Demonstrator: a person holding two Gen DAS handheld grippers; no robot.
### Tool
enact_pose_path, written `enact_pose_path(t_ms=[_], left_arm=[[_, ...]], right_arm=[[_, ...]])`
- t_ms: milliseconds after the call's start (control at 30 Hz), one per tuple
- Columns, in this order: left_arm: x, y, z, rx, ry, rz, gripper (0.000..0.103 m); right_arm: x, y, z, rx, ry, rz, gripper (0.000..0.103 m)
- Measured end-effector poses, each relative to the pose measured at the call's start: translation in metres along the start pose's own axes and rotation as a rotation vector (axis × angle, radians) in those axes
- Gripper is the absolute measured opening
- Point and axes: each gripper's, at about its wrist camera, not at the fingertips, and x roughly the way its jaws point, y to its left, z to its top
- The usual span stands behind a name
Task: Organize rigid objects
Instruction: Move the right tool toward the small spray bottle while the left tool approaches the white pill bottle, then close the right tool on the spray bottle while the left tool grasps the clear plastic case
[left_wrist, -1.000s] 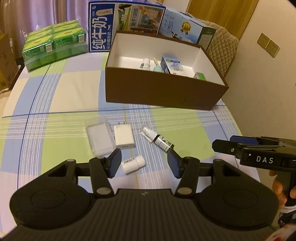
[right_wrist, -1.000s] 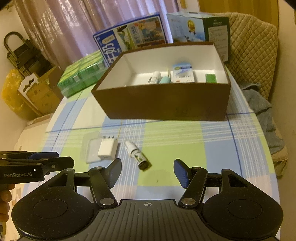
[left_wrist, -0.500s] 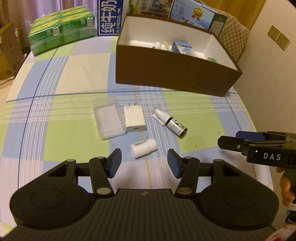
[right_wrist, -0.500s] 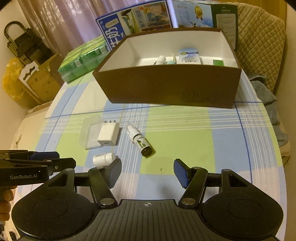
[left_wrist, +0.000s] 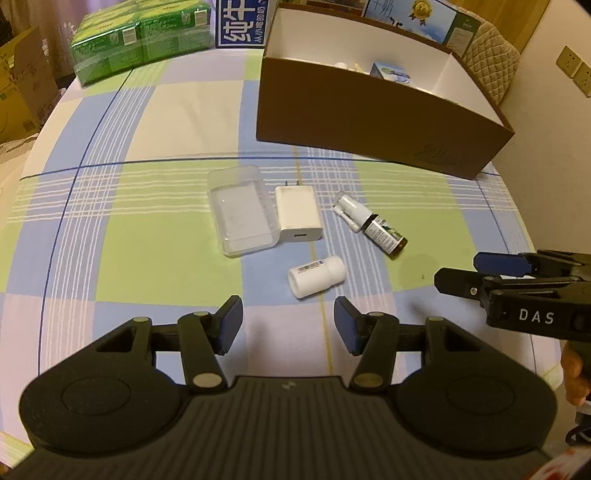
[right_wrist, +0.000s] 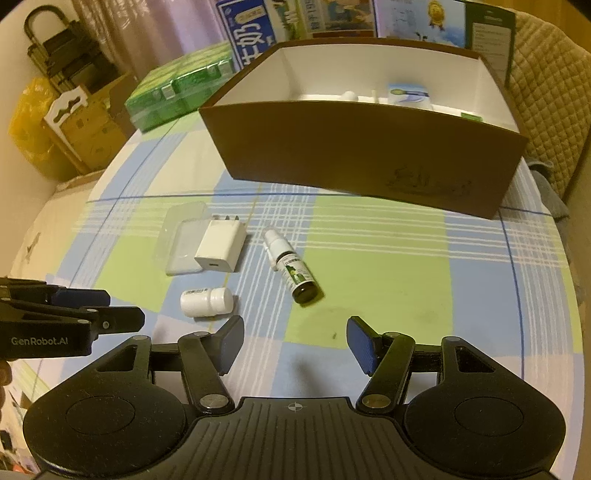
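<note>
Both tongs hang released and empty over the checked cloth on the worktop (left_wrist: 110, 192), jaws parted with nothing between them. The left tongs (left_wrist: 288, 325) sit nearest the small white pill bottle (left_wrist: 316, 277), which lies on its side just beyond the fingertips. The right tongs (right_wrist: 293, 345) point at bare cloth, with the brown dropper bottle (right_wrist: 293, 267) lying on its side a little beyond and to their left.

The step in hand looks like a first pick, and the pill bottle is the natural one for the left tongs. It is a round thing lying down, so it will roll if one pad meets it first. Better to bring the pads down across its body, square to its long axis, and to close evenly on both sides.

Further out, the white charger (left_wrist: 297, 214) lies flat, touching the clear plastic case (left_wrist: 240, 210) on its left. A grip on either should come from the free edges so that the neighbour is not dragged along.

Beyond them stands the brown box (left_wrist: 369, 122), open at the top, already holding a few small items. Its near wall is tall, so anything carried there must be lifted above the rim before being let go.
</note>
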Motion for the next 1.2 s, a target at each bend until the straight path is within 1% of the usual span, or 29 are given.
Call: enact_pose_path(t_ms=[433,600,933,1033,1100,1200], left_arm=[[0.022,0.010,0.006,-0.005,0.027,0.016,0.051],[0.028,0.013,0.010,-0.007,0.034,0.015,0.051],[0.038,0.022,0.018,-0.016,0.043,0.025,0.051],[0.041,0.025,0.021,-0.022,0.041,0.028,0.051],[0.043,0.028,0.023,-0.029,0.039,0.035,0.053],[0.048,0.031,0.028,-0.036,0.036,0.040,0.055]], right_arm=[[0.030,0.004,0.007,-0.082,-0.006,-0.025,0.058],[0.044,0.007,0.012,-0.127,0.000,-0.022,0.051],[0.076,0.008,0.023,-0.186,0.022,-0.038,0.043],[0.083,0.008,0.024,-0.198,0.030,-0.035,0.038],[0.087,0.007,0.024,-0.201,0.036,-0.040,0.031],[0.091,0.004,0.024,-0.193,0.047,-0.042,0.024]])
